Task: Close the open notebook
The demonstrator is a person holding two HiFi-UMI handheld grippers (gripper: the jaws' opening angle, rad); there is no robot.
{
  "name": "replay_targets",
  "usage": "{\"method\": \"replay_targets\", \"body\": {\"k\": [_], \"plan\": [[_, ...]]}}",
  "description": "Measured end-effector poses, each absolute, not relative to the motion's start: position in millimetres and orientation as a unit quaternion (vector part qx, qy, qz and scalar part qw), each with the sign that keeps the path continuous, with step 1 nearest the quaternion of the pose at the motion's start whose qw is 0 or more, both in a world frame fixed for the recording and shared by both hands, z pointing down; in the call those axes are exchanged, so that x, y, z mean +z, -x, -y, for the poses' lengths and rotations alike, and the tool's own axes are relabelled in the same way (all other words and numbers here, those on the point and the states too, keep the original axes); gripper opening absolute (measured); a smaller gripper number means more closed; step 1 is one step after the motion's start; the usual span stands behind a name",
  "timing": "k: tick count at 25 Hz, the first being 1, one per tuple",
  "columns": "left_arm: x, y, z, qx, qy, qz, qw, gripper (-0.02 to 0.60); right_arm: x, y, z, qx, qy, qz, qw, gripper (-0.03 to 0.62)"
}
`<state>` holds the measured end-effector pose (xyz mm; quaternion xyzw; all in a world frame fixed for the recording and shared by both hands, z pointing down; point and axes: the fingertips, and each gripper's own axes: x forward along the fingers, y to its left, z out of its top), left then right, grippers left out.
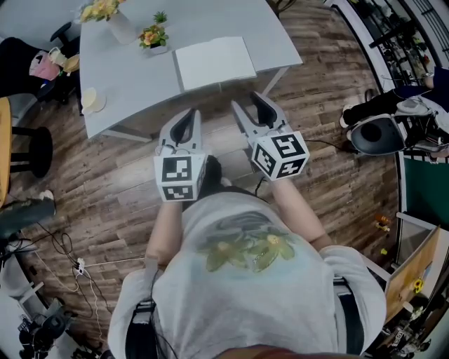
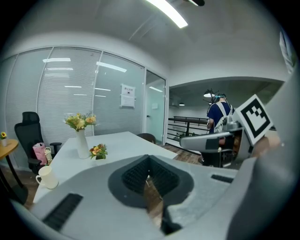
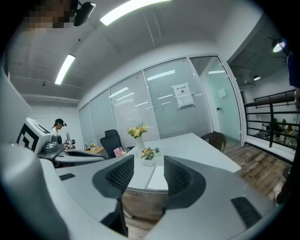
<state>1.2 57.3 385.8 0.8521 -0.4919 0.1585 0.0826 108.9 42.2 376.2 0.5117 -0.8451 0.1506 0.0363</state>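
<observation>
The white notebook (image 1: 214, 62) lies flat near the front edge of the grey table (image 1: 133, 77), one plain white face up; it looks closed. In the right gripper view the notebook (image 3: 157, 177) shows between the jaws, well ahead of them. Both grippers hang over the wooden floor, short of the table and touching nothing. My left gripper (image 1: 189, 113) is shut, its pads meeting at the tips (image 2: 149, 161), with nothing in them. My right gripper (image 1: 247, 100) is open, with a wide empty gap between its pads (image 3: 149, 161).
A vase of flowers (image 1: 112, 17), a small flower pot (image 1: 153, 36) and a white cup (image 1: 91, 100) stand on the table's left part. A black stool (image 1: 28, 147) and cables lie left on the floor. A person (image 2: 218, 112) stands far off.
</observation>
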Motion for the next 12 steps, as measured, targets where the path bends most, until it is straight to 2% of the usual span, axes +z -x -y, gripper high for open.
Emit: {"method": "replay_targets", "body": {"k": [12], "plan": [[406.7, 4.8, 9.8, 0.183, -0.851, 0.482, 0.101, 0.005, 414.2, -139.8, 22.6, 0.216, -0.533, 0.817, 0.044, 0.199]]}}
